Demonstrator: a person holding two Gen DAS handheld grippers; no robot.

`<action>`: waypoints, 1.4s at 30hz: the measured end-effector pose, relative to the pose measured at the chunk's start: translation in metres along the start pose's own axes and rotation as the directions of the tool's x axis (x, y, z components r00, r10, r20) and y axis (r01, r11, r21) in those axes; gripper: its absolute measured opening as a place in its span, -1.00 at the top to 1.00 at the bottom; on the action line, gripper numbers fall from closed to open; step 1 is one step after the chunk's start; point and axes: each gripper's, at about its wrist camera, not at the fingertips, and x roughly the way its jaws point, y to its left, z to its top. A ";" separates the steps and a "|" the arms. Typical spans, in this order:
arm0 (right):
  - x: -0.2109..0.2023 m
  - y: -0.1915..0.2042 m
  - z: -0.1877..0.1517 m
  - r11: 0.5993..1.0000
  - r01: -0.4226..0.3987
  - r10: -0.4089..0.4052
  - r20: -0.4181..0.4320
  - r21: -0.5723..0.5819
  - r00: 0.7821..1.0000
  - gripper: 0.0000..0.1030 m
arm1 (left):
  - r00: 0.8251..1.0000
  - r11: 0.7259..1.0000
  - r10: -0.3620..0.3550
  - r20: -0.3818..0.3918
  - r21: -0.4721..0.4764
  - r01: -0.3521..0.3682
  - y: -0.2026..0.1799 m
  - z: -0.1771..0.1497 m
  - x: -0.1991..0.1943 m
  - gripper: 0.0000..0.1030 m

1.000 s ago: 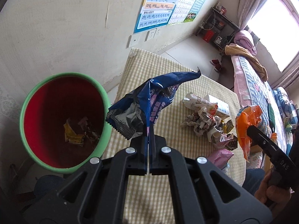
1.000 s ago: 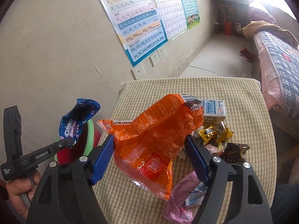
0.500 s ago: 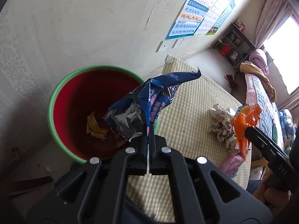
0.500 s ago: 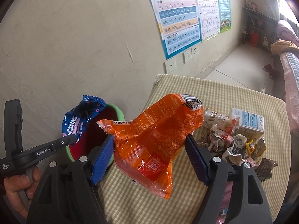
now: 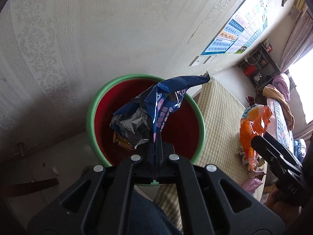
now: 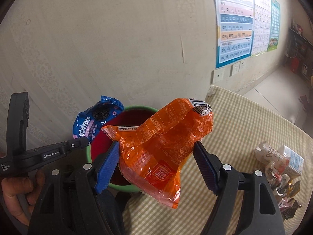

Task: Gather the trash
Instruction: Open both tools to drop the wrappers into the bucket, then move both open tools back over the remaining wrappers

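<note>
Two wrappers hanging at the bin

Left wrist view: the left gripper (image 5: 156,146) is pinching the blue Oreo wrapper (image 5: 154,109) over the red bin (image 5: 145,76), the wrapper hiding most of the scraps inside. Right wrist view: the right gripper (image 6: 156,156) is gripping the orange bag (image 6: 162,146), its jaws spread wide against the sides, above the checked table (image 6: 244,121); the bag is covering much of the bin, and the litter pile (image 6: 279,170) is lying at the right edge, partly cut off.

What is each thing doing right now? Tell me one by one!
Left gripper: shut on the blue wrapper.
Blue wrapper: crumpled, held over the bin.
Bin: open, some trash at the bottom.
Right gripper: shut on the orange bag.
Orange bag: puffy, crinkled, held up off the table.
Trash pile: lying loose on the table.
</note>
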 end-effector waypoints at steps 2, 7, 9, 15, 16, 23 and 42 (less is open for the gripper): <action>0.011 0.009 0.005 1.000 -0.014 0.014 -0.012 -0.020 1.000 -0.44 | 1.000 1.000 -0.006 0.001 -0.015 0.006 0.008 0.004 0.000 1.00; 0.037 0.027 0.016 0.997 -0.042 0.039 -0.041 -0.060 0.998 -0.44 | 1.000 0.999 -0.022 0.010 -0.036 0.022 0.020 0.011 0.001 1.00; 0.046 0.033 0.020 0.996 -0.048 0.044 -0.050 -0.072 0.998 -0.44 | 1.000 0.999 -0.027 0.015 -0.043 0.028 0.024 0.014 0.001 0.99; 0.063 0.046 0.020 0.994 -0.058 0.051 -0.078 -0.092 0.996 -0.50 | 0.999 0.998 -0.044 0.016 -0.054 0.045 0.035 0.019 0.006 0.88; 0.065 0.046 0.020 0.994 -0.060 0.052 -0.087 -0.092 0.995 -0.54 | 0.999 0.997 -0.048 0.016 -0.054 0.049 0.036 0.020 0.006 0.78; 0.067 0.042 0.019 0.996 -0.045 0.037 -0.101 -0.078 0.994 -0.67 | 0.999 0.994 -0.030 0.041 -0.105 0.034 0.050 0.021 0.002 -0.18; -0.011 -0.002 -0.017 0.999 0.036 -0.036 -0.034 0.013 0.999 -0.80 | 0.995 0.997 -0.074 0.060 -0.005 0.075 -0.017 0.002 -0.027 -0.86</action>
